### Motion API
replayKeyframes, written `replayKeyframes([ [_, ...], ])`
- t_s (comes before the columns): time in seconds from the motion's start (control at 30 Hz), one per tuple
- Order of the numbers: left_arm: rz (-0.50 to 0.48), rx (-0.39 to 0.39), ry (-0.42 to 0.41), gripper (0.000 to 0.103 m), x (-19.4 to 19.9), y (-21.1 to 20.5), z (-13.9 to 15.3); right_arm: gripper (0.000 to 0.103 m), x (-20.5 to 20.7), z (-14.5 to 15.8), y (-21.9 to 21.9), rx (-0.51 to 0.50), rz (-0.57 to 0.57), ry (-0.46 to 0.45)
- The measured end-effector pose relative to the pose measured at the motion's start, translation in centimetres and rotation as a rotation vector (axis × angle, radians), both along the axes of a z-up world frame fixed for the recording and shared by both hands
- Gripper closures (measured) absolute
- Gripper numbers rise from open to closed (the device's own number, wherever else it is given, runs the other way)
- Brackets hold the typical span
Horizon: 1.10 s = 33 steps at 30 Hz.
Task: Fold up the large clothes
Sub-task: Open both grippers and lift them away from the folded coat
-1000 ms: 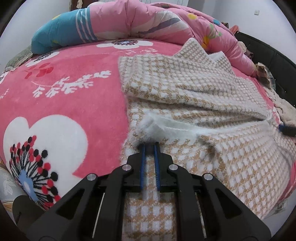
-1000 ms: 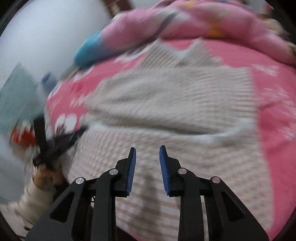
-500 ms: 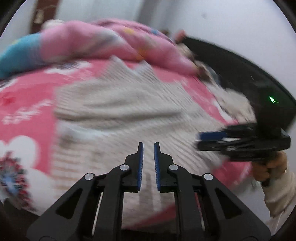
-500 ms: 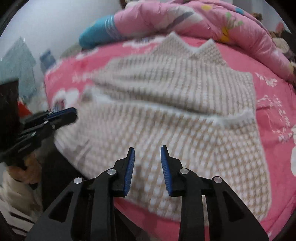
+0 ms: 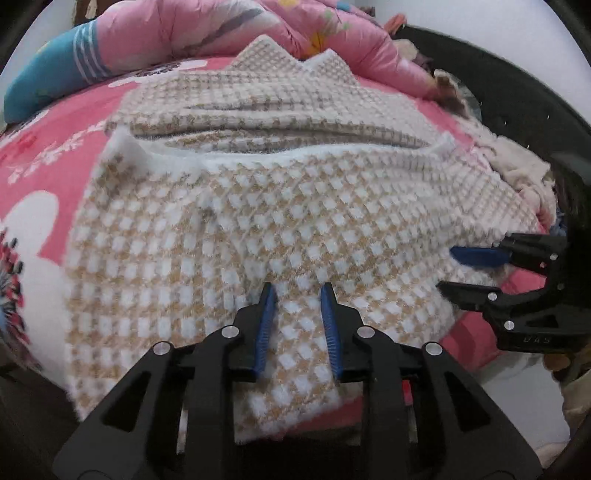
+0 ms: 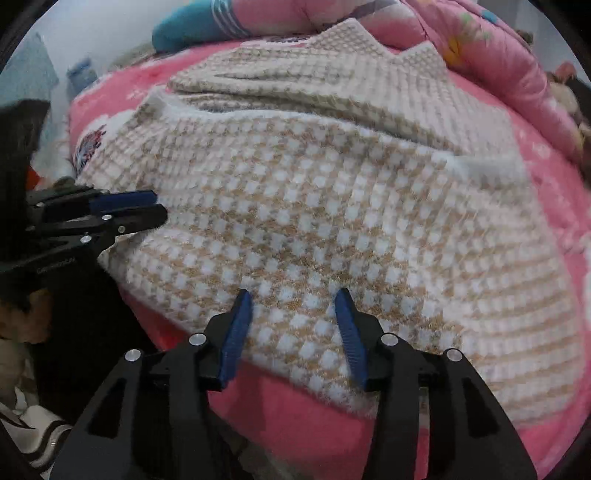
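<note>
A large beige-and-white houndstooth sweater (image 5: 295, 221) lies spread on the pink flowered blanket (image 5: 55, 177), its lower part folded up so that a white fuzzy edge (image 5: 280, 157) runs across it. My left gripper (image 5: 297, 295) hovers over the sweater's near hem, its jaws opening, with only the flat knit below them. My right gripper (image 6: 293, 299) hangs over the sweater (image 6: 332, 206) near the same hem, its jaws also opening and holding nothing. Each gripper shows in the other's view: the right gripper (image 5: 454, 271) at the right edge, the left gripper (image 6: 159, 206) at the left.
A rolled pink quilt (image 5: 207, 29) with a blue striped end (image 5: 55, 70) lies along the far side of the bed. A dark bed frame (image 5: 498, 81) and loose pale clothes (image 5: 517, 166) border the right. A striped sleeve (image 6: 33, 439) shows at lower left.
My left gripper let go of the sweater's white edge, swung right to the near hem and spread its jaws. My right gripper sank toward the hem and its jaws widened.
</note>
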<state>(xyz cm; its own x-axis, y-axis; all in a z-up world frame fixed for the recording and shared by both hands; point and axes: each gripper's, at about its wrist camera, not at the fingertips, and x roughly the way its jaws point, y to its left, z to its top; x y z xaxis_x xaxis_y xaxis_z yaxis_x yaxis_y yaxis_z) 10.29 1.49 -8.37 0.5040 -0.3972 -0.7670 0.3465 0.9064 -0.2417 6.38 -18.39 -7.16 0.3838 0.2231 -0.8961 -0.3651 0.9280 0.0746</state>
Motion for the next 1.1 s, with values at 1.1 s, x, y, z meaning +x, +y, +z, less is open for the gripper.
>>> replayKeyframes([
  [1.1,0.027,0.010,-0.007,0.077,-0.3,-0.6,0.7,0.041,2.7,1.2,-4.7,-0.239,-0.221,-0.127],
])
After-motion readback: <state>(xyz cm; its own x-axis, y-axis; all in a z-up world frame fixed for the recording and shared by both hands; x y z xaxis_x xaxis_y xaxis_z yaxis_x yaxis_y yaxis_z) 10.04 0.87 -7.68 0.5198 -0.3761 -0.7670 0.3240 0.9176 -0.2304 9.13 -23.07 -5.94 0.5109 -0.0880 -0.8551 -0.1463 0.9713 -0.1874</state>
